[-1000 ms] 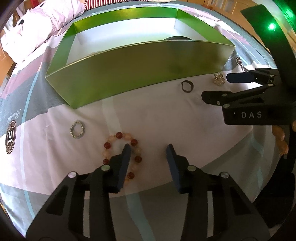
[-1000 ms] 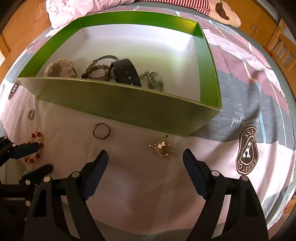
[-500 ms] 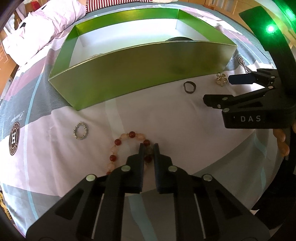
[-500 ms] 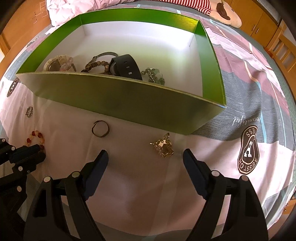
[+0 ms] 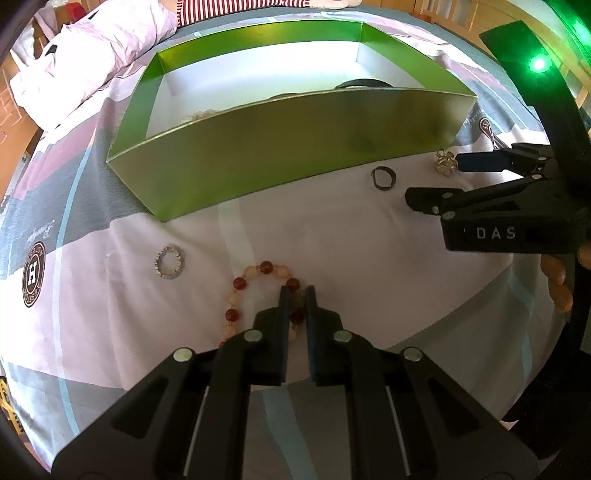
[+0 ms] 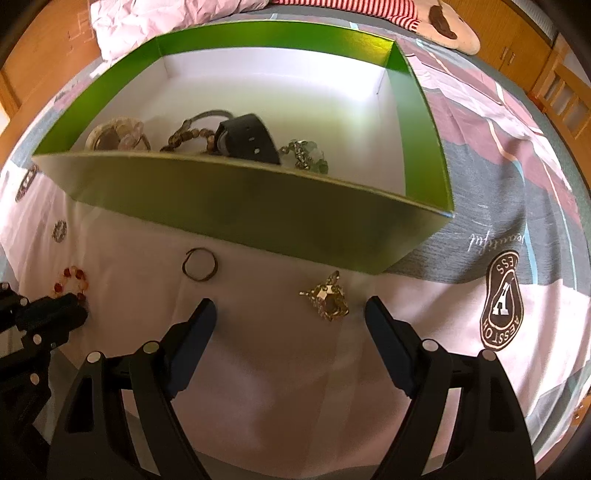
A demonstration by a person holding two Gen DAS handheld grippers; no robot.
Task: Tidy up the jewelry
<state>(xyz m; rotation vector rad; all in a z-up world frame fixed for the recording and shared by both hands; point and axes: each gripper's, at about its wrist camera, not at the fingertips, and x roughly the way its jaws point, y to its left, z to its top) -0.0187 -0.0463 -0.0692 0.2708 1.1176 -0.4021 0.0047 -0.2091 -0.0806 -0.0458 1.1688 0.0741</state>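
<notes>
I'm looking at a bedroom: a bed [image 6: 517,177] with a printed sheet, a rumpled pink duvet [image 5: 85,70], and wooden cupboards [image 6: 517,33] behind.

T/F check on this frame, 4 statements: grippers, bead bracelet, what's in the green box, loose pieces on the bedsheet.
1. The left gripper is shut on the red bead bracelet. True.
2. The right gripper is clamped on the gold brooch. False: it is open; the brooch lies loose between its fingers.
3. The green box is empty. False: it holds a black watch strap and bracelets.
4. A dark ring lies on the sheet outside the box. True.
</notes>
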